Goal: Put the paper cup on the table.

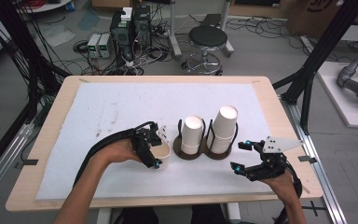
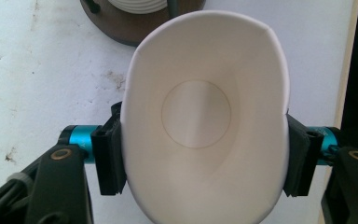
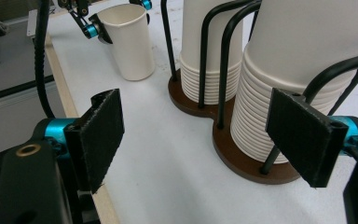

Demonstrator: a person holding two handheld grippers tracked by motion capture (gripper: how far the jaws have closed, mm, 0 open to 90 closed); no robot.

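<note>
Two stacks of cups [image 1: 208,130] stand on the tabletop [image 1: 121,107], beside a single paper cup [image 1: 164,150] gripped by the left gripper [image 1: 156,148]. Left gripper view: jaws squeeze that cup oval. Right gripper view: right gripper [image 3: 200,130] spread wide, empty.

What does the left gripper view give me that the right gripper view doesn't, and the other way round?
Left gripper view: the paper cup's bare inside and rim squeezed oval between the left gripper's pads. Right gripper view: the right gripper open with nothing between its jaws, and the ribbed cup stacks in their wire holder. Both: the cup, the holder's brown base and the white mat.
</note>
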